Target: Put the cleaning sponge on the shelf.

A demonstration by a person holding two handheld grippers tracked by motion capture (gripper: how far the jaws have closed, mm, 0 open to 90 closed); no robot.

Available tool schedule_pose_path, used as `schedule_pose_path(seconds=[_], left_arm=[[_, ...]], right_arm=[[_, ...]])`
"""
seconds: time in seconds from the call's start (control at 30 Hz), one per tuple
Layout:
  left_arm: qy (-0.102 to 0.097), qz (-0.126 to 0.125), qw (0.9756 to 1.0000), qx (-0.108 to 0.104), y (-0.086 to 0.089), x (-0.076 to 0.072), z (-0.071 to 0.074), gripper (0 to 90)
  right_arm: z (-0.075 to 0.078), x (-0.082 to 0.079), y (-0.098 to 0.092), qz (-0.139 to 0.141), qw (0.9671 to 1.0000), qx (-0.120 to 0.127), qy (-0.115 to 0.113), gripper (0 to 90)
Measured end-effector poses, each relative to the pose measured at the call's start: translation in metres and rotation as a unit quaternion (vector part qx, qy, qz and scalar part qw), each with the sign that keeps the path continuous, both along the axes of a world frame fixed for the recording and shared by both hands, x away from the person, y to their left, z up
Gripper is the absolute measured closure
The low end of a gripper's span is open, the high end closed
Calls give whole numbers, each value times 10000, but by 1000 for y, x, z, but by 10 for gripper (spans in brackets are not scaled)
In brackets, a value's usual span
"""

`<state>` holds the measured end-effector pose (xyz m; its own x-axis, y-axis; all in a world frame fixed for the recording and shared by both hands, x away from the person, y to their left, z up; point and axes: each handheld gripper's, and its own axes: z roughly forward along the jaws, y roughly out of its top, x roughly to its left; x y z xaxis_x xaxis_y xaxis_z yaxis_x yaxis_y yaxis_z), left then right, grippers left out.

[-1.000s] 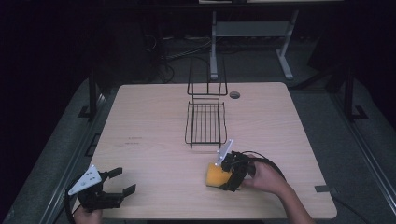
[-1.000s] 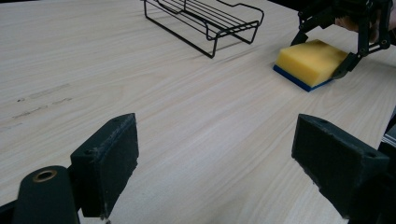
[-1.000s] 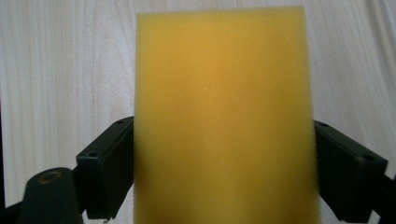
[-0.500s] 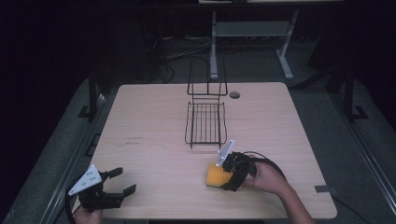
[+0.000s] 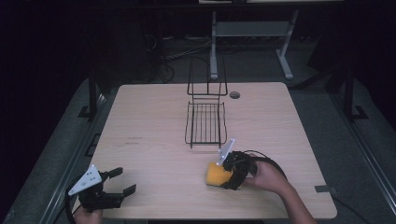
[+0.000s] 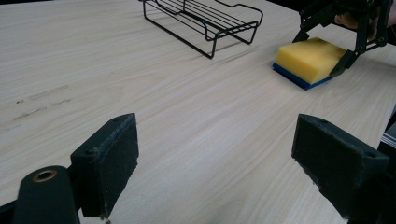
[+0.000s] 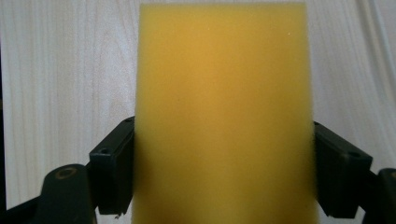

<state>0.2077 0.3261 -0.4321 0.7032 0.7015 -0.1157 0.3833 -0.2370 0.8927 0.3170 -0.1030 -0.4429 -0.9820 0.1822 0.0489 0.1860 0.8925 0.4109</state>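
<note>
Sponge (image 5: 214,174) lay on bench (image 5: 154,121), near side of rack (image 5: 205,123) | right gripper (image 5: 226,176) was pinched on its sides, long axis along jaws | left gripper (image 5: 119,182) was held spread, farther off.

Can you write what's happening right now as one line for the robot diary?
right gripper: shut on sponge, flat on table | left gripper: open, idle | wire rack: empty

Pale wooden table (image 5: 154,116), black wire rack (image 5: 205,123) and yellow sponge (image 5: 215,174) on it.
</note>
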Motion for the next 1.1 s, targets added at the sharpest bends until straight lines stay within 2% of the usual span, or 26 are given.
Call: schedule_pose_path(seconds=[0.7, 1.1], left_arm=[[-20, -13, 10000, 4, 1, 0, 1, 141], [-21, 15, 10000, -36, 3, 0, 1, 140]], right_arm=[[17, 8, 5, 75, 10000, 25, -51, 214], [23, 21, 8, 151, 9998, 102, 95, 214]])
